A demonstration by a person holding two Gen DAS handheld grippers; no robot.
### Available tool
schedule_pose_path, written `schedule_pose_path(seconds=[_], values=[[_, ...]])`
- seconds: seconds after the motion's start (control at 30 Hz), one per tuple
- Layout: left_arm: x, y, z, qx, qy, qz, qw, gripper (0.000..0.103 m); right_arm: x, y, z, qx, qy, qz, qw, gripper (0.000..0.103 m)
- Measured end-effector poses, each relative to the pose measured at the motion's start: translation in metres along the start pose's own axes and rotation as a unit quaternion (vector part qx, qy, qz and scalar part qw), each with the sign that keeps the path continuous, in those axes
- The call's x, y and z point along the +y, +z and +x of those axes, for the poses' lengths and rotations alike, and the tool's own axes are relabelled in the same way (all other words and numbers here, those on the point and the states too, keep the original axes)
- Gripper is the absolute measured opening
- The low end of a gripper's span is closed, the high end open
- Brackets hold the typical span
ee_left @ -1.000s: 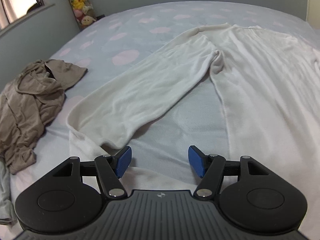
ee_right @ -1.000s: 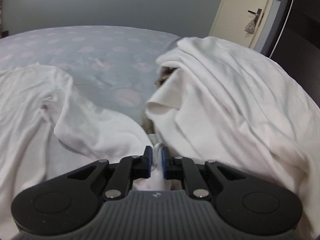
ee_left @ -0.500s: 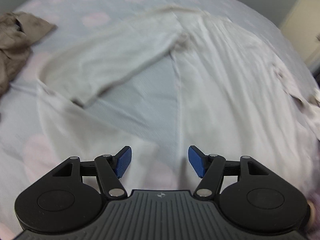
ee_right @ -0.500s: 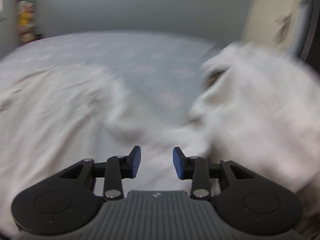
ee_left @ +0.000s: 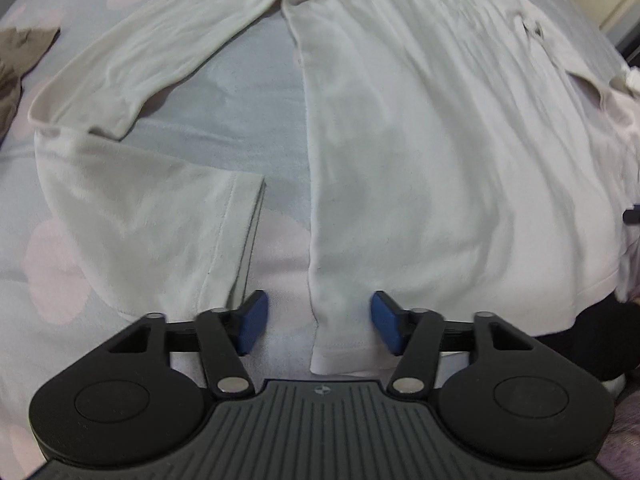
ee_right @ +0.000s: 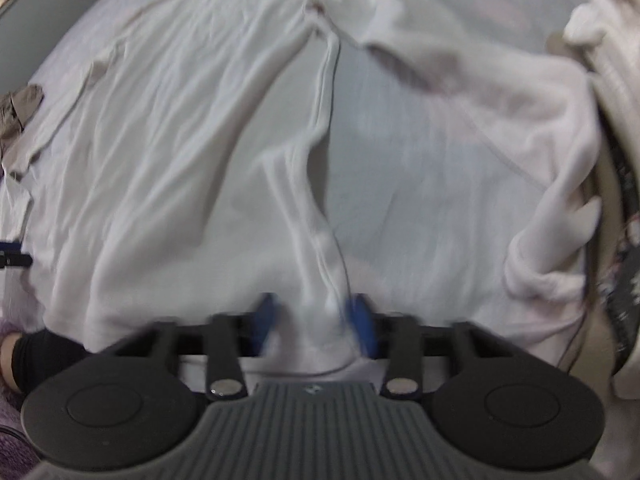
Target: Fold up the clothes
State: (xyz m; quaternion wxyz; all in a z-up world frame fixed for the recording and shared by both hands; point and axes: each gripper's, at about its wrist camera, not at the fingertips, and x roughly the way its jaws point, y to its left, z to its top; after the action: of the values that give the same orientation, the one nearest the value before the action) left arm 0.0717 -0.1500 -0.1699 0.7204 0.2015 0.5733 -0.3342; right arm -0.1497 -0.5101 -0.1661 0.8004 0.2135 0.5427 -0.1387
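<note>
Both my grippers now hang over the shirt (ee_left: 440,160): left gripper (ee_left: 319,322) spread astride its hem, right gripper (ee_right: 316,322) spread around a ridge.

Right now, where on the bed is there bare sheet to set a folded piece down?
Bare sheet shows in the wedge between the white sleeve and the shirt body, narrowing toward the left hand-held gripper. The brown clothes crowd the left edge.

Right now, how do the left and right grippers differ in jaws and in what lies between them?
The left gripper has its jaws wide apart, with the white garment hem corner lying flat between them. The right gripper has narrower jaws around a raised ridge of the same garment; blur hides whether they pinch it. Both have blue pads and sit low at the near hem.
</note>
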Motion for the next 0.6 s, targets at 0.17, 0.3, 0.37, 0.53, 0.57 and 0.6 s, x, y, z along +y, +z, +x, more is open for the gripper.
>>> schedule_pose_path(seconds=[0.17, 0.3, 0.37, 0.53, 0.57, 0.6], values=[[-0.005, -0.002, -0.010, -0.031, -0.017, 0.004, 0.9994, 0.005, -0.001, 0.000, -0.004, -0.010, 0.014, 0.000, 1.000, 0.010], [0.003, -0.001, -0.036, -0.068, -0.045, -0.016, 0.9965, 0.004, -0.010, 0.002, -0.031, -0.046, 0.045, 0.034, 0.997, 0.009], [0.007, 0.002, -0.057, -0.089, -0.057, -0.027, 0.9940, 0.004, -0.016, 0.003, -0.055, -0.070, 0.058, 0.050, 0.995, 0.009], [0.008, 0.010, -0.116, -0.130, -0.063, -0.016, 0.9894, 0.004, -0.022, 0.000, -0.121, -0.120, 0.077, 0.065, 0.988, 0.008], [0.008, 0.012, -0.127, -0.138, -0.064, -0.014, 0.9883, 0.004, -0.020, -0.002, -0.133, -0.126, 0.075, 0.060, 0.987, 0.008], [0.007, 0.012, -0.134, -0.136, -0.062, -0.010, 0.9887, 0.004, -0.017, -0.005, -0.141, -0.126, 0.073, 0.053, 0.988, 0.008]])
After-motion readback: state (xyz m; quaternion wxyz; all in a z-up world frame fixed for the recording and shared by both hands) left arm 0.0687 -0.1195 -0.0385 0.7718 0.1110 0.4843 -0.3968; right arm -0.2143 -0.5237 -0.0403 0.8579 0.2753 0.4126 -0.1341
